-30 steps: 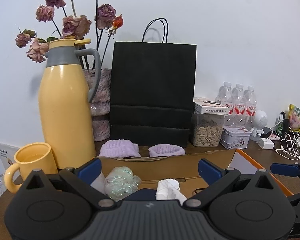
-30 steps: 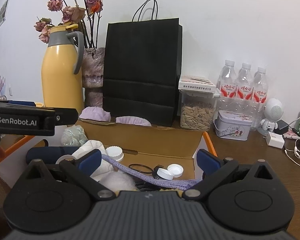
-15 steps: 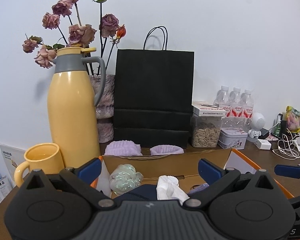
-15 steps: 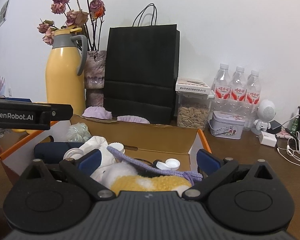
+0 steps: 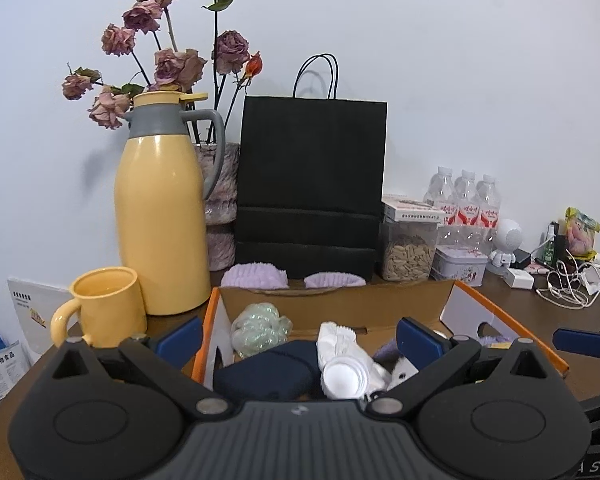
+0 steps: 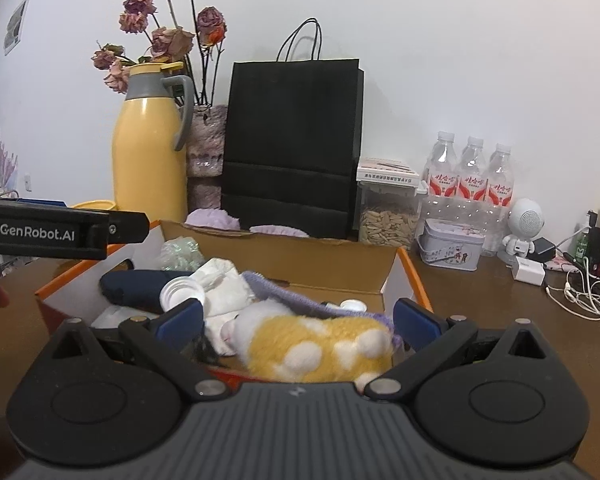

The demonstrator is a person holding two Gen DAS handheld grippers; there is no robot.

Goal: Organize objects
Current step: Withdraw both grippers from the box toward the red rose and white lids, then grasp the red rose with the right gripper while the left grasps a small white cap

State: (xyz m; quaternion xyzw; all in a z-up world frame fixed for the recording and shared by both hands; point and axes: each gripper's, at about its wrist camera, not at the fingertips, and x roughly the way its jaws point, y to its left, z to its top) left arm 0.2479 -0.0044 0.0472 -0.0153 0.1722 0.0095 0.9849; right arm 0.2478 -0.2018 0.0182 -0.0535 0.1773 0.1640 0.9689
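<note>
right wrist, open claw point(image 6: 296, 326), plush toy point(image 6: 320, 346)

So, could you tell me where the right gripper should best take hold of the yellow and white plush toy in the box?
Probably across its soft middle, coming from above. The plush toy lies lengthwise on top of the clutter in the box, directly between the right gripper and its open jaws, so its rounded back is exposed and should compress easily.

Brown table point(image 5: 580, 312) — box point(image 5: 340, 304), jug point(image 5: 160, 216), mug point(image 5: 108, 304).
</note>
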